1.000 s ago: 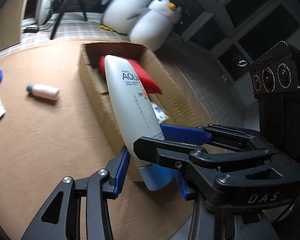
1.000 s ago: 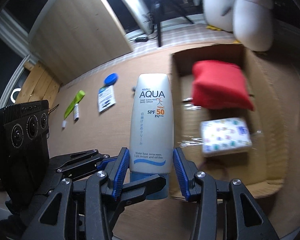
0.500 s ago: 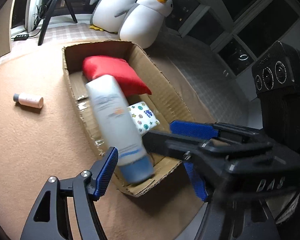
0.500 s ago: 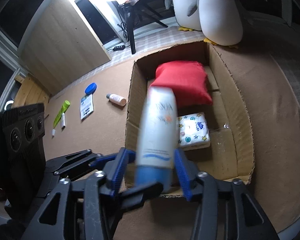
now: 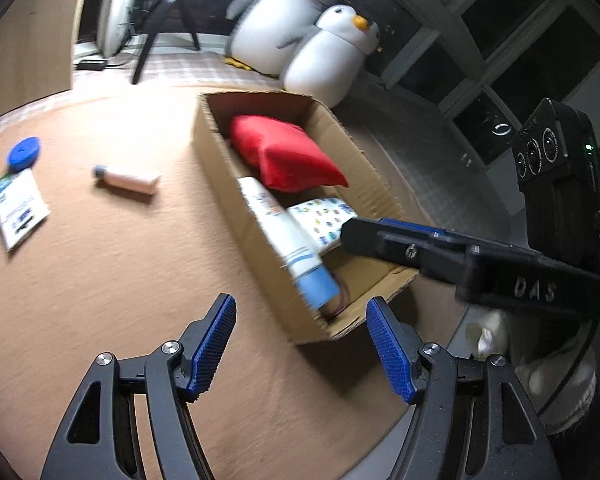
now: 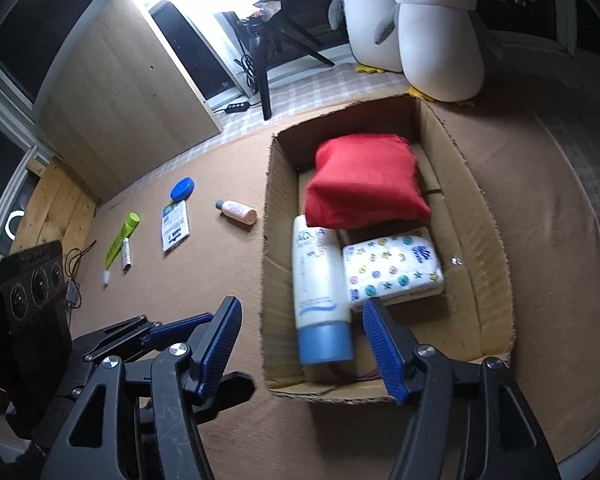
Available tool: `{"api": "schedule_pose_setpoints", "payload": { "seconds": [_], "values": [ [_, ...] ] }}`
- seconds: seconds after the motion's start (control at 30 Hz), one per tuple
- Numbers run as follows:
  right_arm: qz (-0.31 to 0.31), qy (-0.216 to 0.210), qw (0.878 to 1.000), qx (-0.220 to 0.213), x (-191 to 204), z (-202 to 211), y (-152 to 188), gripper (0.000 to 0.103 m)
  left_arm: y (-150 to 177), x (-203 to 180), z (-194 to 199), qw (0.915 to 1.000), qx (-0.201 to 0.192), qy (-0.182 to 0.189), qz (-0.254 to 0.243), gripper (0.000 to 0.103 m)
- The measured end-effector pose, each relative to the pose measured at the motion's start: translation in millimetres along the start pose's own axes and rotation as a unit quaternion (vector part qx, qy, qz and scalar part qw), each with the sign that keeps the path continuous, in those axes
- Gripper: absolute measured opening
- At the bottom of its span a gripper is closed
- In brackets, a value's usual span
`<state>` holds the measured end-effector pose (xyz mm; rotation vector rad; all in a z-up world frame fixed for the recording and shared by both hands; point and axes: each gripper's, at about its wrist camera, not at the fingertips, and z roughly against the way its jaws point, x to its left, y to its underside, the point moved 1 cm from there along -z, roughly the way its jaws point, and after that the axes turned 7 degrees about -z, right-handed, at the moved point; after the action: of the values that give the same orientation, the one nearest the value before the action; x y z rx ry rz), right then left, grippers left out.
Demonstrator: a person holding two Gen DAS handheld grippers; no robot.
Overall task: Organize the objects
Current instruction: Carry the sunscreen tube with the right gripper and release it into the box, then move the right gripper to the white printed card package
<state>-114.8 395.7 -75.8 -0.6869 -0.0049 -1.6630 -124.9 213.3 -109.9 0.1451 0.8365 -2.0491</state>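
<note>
Hovering both grippers short of the cardboard box [image 6: 496, 240], I see the sunscreen tube [image 6: 318, 280] lying inside along the left wall, blue cap toward me, its far end tucked under the red pouch [image 6: 366, 182] and its side against the patterned tissue pack [image 6: 392, 270]. My right gripper [image 6: 300, 344] has its fingers wide apart and holds nothing; the left gripper [image 5: 300, 354] is likewise spread and empty, near the box's front corner. Several things lie loose on the brown table [image 6: 204, 280] to the left of the box: a small pink bottle [image 6: 238, 211] nearest it, then a printed sachet [image 6: 175, 227], a blue lid [image 6: 182, 189], a green tube [image 6: 122, 238] and a small stick [image 6: 126, 255] beside that tube. I judge the pink bottle the likely next pick, and the risks sit there. It is round and lies on its side, so fingers closing off-centre could roll it away or squeeze it out. The two grippers are close together, and reaching across with the right one could knock them together or clip the box wall and shift the box. The sachet lies flat and may be hard to get a finger under.
</note>
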Motion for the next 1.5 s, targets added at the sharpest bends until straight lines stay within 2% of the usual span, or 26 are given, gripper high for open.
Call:
{"api": "schedule_pose_setpoints", "payload": {
  "seconds": [0.2,0.37,0.5,0.83,1.07,1.27,1.5],
  "values": [
    [0.016,-0.007,1.000,-0.013,24.8,-3.0,1.1,0.060,26.4,33.0,39.5,0.9994,-0.009,-0.029,0.017,0.071],
    [0.046,-0.012,0.999,-0.024,56.0,-11.3,2.2,0.061,59.3,75.2,77.3,0.9967,-0.014,-0.064,0.049,0.072],
    [0.068,-0.016,0.997,-0.025,84.6,-26.7,2.9,0.066,82.6,106.2,95.9,0.9936,-0.015,-0.077,0.082,0.072],
    [0.097,-0.026,0.994,0.036,158.1,-97.2,-7.9,0.067,129.1,160.7,143.4,0.9862,-0.029,-0.098,0.130,0.072],
    [0.134,-0.002,0.989,0.062,205.2,-158.1,-24.6,0.067,148.3,188.5,163.8,0.9796,-0.039,-0.108,0.165,0.072],
    [0.136,0.025,0.987,0.079,221.4,-206.6,-48.2,0.067,163.0,208.0,178.6,0.9742,-0.045,-0.117,0.188,0.072],
    [0.129,0.033,0.986,0.099,227.7,-243.1,-64.4,0.067,174.5,225.5,181.9,0.9690,-0.044,-0.118,0.212,0.072]
  ]
}}
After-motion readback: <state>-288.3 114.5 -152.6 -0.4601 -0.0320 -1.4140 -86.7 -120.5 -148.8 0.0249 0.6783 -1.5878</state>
